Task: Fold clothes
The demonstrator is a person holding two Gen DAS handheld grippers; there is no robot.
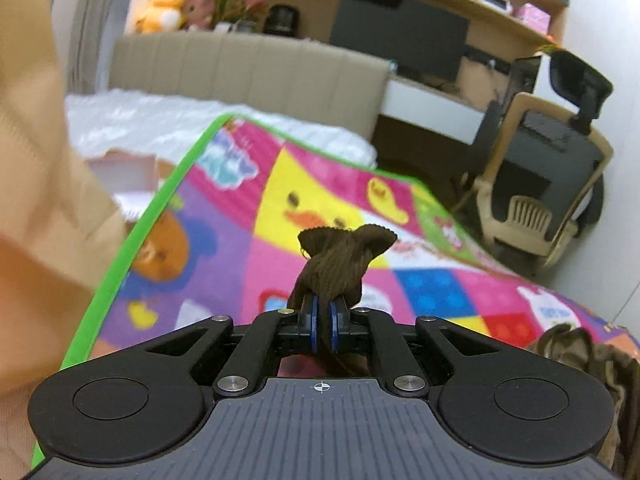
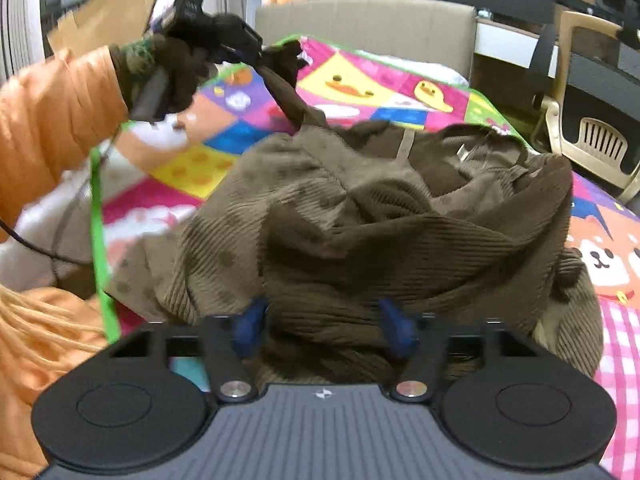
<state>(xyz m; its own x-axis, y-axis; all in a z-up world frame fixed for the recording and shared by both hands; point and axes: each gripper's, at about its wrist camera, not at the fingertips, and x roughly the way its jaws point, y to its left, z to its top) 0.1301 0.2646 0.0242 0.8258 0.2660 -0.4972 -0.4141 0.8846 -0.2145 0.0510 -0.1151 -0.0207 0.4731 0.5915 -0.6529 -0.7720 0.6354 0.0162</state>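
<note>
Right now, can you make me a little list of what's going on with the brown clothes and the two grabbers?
garment: brown corduroy garment, crumpled in a heap
surface: colourful cartoon mat on the bed
left gripper: shut on a bunched corner of the garment, lifted above the mat
right gripper: open, fingers either side of a fold of the heap
person: orange sleeve, dark glove holding the left gripper
folding: not yet done

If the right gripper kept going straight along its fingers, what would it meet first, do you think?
Most likely the crumpled brown corduroy garment, heaped directly ahead of the open right gripper; its fingers already flank the nearest folds, though depth is unclear.
</note>
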